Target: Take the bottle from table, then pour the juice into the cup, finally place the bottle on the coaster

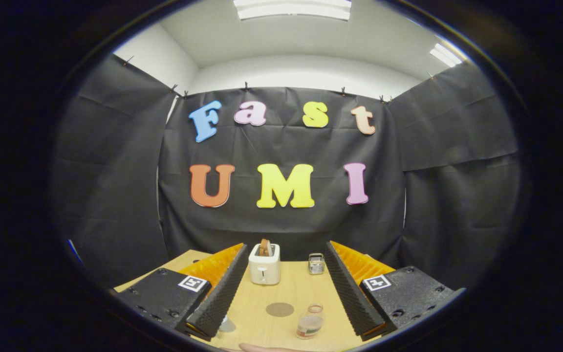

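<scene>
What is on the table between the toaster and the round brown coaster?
Nothing: in the gripper view, bare table separates the toaster from the coaster, both between the open gripper fingers.

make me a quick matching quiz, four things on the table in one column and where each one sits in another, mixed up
Things:
1. toaster
2. round coaster
3. small jar
4. metal rack

Places:
A. nearest, between the open claw fingers, toward the right one
B. far end of the table, close to the right finger
C. middle of the table, lying flat
D. far end, toward the left finger, with something sticking out of its slot

Pairs: 1-D, 2-C, 3-A, 4-B
</scene>
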A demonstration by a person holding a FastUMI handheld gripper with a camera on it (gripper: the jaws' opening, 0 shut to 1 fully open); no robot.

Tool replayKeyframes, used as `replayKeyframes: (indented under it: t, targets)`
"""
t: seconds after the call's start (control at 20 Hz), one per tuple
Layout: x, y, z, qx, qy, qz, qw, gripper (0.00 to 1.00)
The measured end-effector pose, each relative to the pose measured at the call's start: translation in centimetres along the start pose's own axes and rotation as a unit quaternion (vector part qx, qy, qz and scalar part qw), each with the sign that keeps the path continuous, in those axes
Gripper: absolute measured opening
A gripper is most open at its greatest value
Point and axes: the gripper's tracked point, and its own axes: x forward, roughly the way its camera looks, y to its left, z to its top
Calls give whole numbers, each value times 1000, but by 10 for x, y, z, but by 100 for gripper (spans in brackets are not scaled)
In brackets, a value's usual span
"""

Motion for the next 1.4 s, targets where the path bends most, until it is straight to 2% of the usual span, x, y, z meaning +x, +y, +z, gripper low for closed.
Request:
replayKeyframes:
  t: [0.55,1.4]
  targets:
    - [8,-16,-49,-22,-15,-12,1000,100]
    - [18,-59,-156,-18,33,-34,999,100]
